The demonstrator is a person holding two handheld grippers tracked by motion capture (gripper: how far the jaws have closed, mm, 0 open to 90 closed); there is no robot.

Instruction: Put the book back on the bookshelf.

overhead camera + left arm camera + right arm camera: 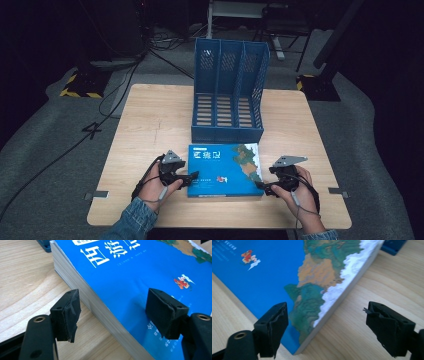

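A: Worktop (150, 115), pale wood grain, roughly square, standing on grey carpet (45, 150). Room beyond it dark; black cables (115, 85) trail across the floor at 10 o'clock, and yellow-and-black striped feet (75, 90) sit at 10 and 2 o'clock.

B: Items on the surface?

A: Blue file rack (229, 95), three slots, perforated sides, upright at 12 o'clock of the centre. Thick blue book (224, 170), lying flat just in front of the rack toward 6 o'clock, cover up, with white characters and a green-and-orange map design along its right side.

B: Tongs?

A: Left tongs (117, 312), held in the person's left hand (150, 190) at the book's 9 o'clock edge. Jaws wide apart, one over the cover, one over bare wood beside the page edge, gripping nothing.

B: And the other?

A: Right tongs (327, 327), in the right hand (300, 192) at the book's 4 o'clock corner. Jaws wide, straddling that corner, one above the cover, one above the wood.
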